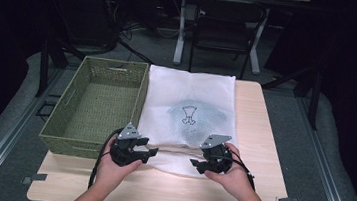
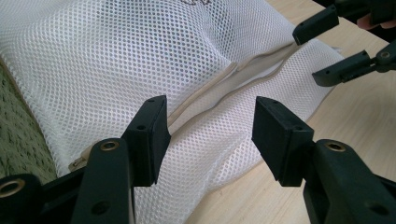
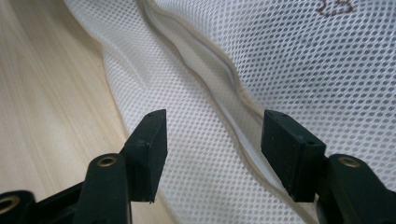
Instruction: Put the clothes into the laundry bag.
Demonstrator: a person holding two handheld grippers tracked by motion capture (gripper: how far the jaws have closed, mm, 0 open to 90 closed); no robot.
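A white mesh laundry bag (image 1: pixel 187 114) lies flat on the wooden table (image 1: pixel 258 139), with something pale and printed inside it. Its beige zipper band (image 2: pixel 224 88) runs along the near edge. My left gripper (image 1: pixel 150 153) is open at the bag's near left corner, jaws pointing right over the mesh (image 2: pixel 210 135) and nothing pressed between them. My right gripper (image 1: pixel 196 163) is open at the near right part of the bag, jaws pointing left, straddling the zipper band (image 3: pixel 219 84) without gripping it. In the left gripper view the right gripper (image 2: pixel 327 46) stands farther off with its jaws apart.
An empty green woven basket (image 1: pixel 96 104) stands on the table's left side, touching the bag's left edge. Bare wood lies in front of the bag and to its right. Beyond the table are a chair and desk legs on the floor.
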